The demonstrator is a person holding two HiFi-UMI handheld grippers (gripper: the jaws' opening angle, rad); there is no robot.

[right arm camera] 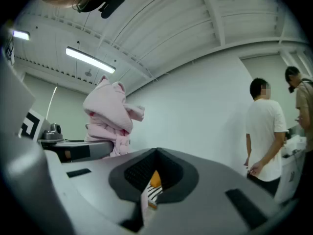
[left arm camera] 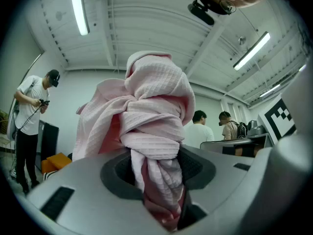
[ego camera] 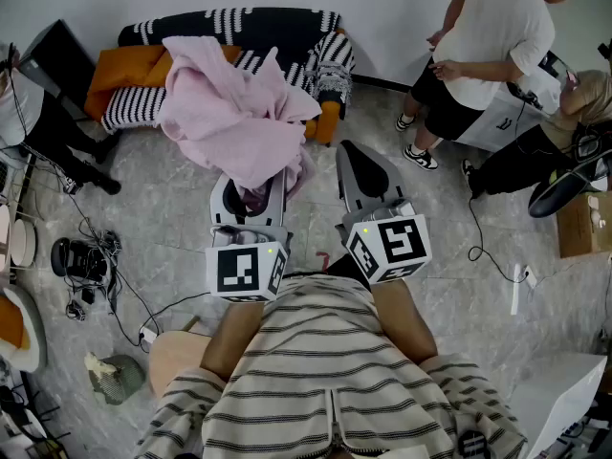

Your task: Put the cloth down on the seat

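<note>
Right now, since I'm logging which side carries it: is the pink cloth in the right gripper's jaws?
No, the jaws of the left gripper clamp the pink cloth; the right gripper holds nothing.

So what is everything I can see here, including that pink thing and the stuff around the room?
cloth: one, pink, bunched, held up mid-view.
seat: one, orange cushions, black-and-white striped covers, by the far wall.
bystanders: three, two at right, one at the left edge.
cardboard box: one, brown, right edge.
black gear with cables: one heap, floor at left.
left gripper: one, grey, fingers shut on the cloth.
right gripper: one, grey, fingers together, empty.
wearer's shirt: one, striped, bottom of the head view.
</note>
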